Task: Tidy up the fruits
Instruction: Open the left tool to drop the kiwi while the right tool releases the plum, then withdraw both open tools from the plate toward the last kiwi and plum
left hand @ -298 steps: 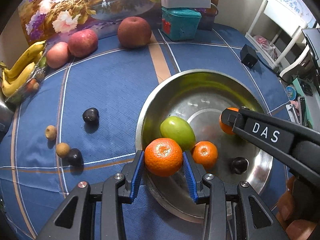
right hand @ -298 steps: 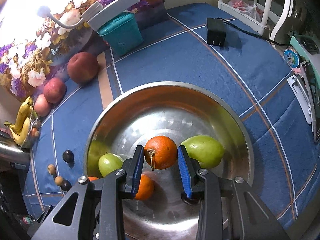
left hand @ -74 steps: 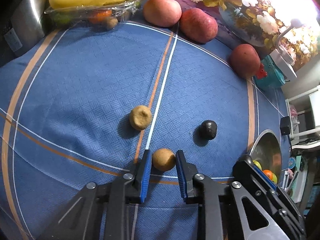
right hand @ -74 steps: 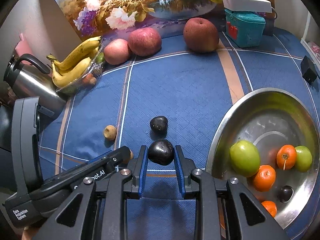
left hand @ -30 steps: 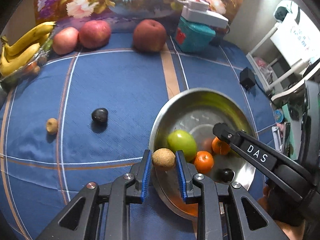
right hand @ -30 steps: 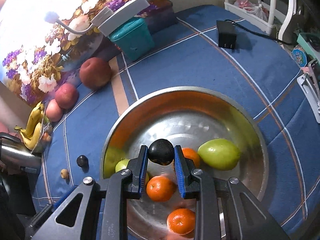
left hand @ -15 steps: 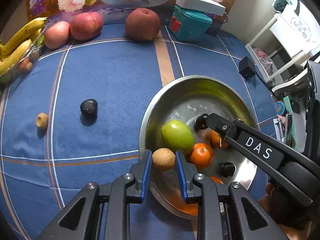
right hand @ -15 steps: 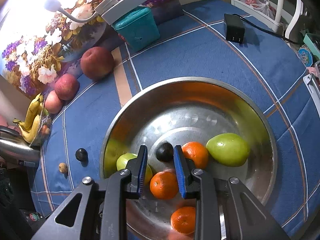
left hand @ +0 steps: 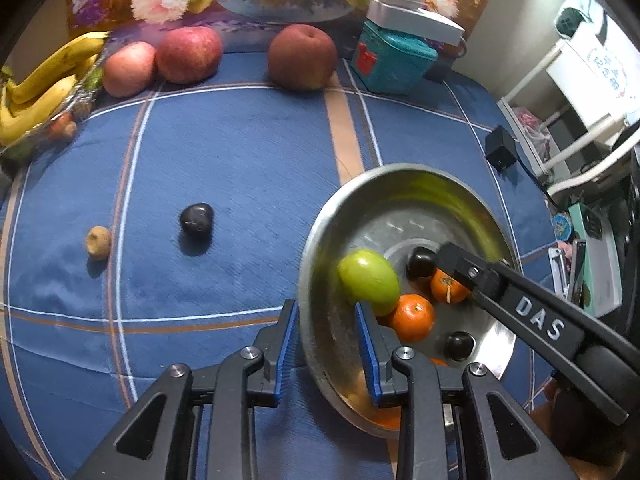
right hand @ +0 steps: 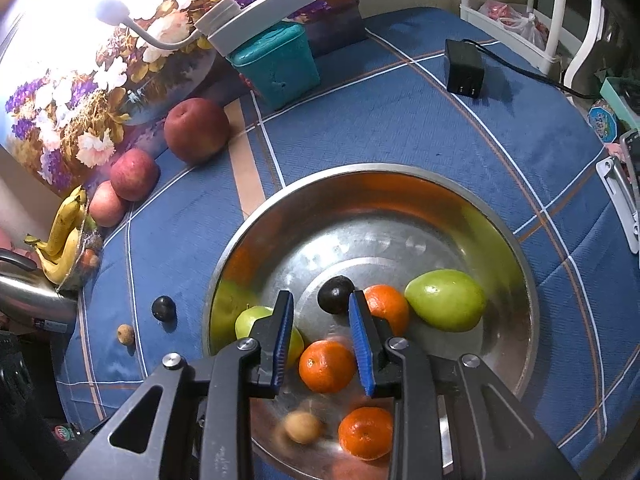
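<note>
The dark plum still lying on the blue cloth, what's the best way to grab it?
Come straight down on the dark plum and close the pads across its round middle. It sits alone on the cloth, with the small brown fruit well off to one side, so both flanks are free. The left gripper, empty and open, looks nearer.

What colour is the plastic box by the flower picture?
Teal plastic box with a red mark on one side; clearest in the right wrist view.
</note>
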### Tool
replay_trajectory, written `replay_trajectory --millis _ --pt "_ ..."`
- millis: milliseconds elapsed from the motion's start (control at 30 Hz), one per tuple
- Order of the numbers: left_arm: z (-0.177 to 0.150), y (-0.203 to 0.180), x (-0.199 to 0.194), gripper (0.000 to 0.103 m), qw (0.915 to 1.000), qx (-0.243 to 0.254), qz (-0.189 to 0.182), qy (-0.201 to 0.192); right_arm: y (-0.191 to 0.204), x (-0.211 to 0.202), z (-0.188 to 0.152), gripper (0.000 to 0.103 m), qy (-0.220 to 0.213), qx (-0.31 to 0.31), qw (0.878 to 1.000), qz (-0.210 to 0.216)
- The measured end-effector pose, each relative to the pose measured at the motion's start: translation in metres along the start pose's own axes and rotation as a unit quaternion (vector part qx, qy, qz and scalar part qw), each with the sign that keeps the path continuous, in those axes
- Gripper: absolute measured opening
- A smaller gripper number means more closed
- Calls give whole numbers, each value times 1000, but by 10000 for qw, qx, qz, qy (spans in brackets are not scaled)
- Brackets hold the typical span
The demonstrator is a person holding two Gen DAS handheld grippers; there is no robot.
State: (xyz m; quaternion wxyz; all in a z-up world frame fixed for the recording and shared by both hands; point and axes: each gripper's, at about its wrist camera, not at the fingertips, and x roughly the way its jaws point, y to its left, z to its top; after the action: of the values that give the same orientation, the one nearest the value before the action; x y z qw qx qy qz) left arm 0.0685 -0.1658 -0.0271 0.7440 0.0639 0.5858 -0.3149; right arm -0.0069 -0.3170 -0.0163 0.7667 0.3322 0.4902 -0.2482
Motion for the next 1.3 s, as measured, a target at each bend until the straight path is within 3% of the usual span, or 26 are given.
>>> replay_trajectory --millis 333,933,1000,1033,1067,1100,1167,1300 --pt "5 42 -16 36 9978 -533 264 -295 9 -6 -9 29 32 -188 9997 -154" --pt "5 110 -41 36 9858 -1462 545 -618 51 -16 -23 29 3 -815 9964 -250" --pt "4 112 -40 44 9855 -1478 583 -597 52 -14 -23 29 23 -850 9959 -318" --pt "4 112 -39 51 9853 -1487 606 -584 52 -13 -24 37 41 -851 9957 -370" --pt "4 113 -38 65 9850 -1495 644 -576 52 -11 -24 55 56 -835 9955 -433" --pt "4 113 -37 69 9847 -1490 698 -578 51 -9 -24 63 47 -813 9955 -478" --pt "4 114 -37 70 9844 -1478 747 -587 50 -7 -24 66 53 -828 9953 -500" --pt "3 116 -37 83 9834 -1440 901 -641 50 -4 -25 74 68 -880 9949 -486"
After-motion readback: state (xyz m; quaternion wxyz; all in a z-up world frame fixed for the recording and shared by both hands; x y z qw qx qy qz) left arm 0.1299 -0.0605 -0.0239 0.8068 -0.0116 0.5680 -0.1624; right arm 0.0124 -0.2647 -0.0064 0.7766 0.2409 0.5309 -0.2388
